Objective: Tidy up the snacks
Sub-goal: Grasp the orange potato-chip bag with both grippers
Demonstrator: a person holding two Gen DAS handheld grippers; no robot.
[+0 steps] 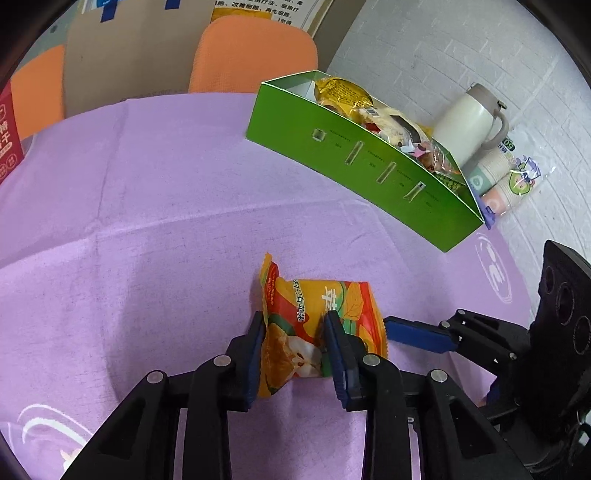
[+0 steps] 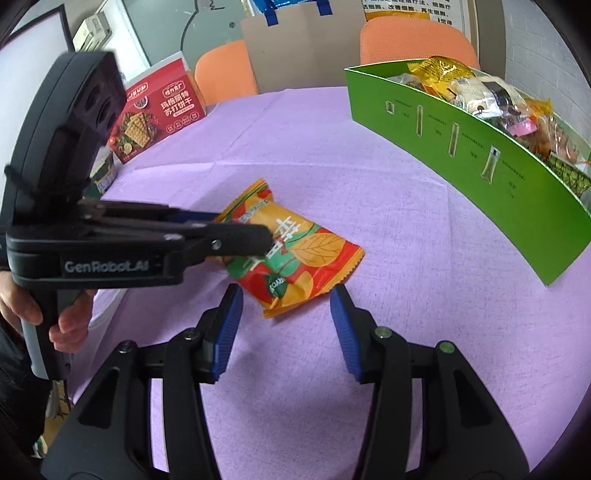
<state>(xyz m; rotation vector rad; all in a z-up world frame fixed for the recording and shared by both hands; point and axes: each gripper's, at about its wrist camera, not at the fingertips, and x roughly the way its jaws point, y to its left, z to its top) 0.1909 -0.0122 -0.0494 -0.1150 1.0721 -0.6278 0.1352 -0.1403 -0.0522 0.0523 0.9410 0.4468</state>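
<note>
Left gripper (image 1: 295, 325) pinches the orange snack packet (image 1: 317, 325) on the purple cloth (image 1: 147, 221), near the green box (image 1: 332, 155), apparently nearly full. Right gripper (image 2: 286, 299) waits wide, empty.

Office or meeting room, orange chairs (image 2: 413, 38) at a purple-clothed table (image 2: 369, 177), printed wall poster (image 1: 258, 11), white brick-pattern wall (image 1: 424, 48)
</note>
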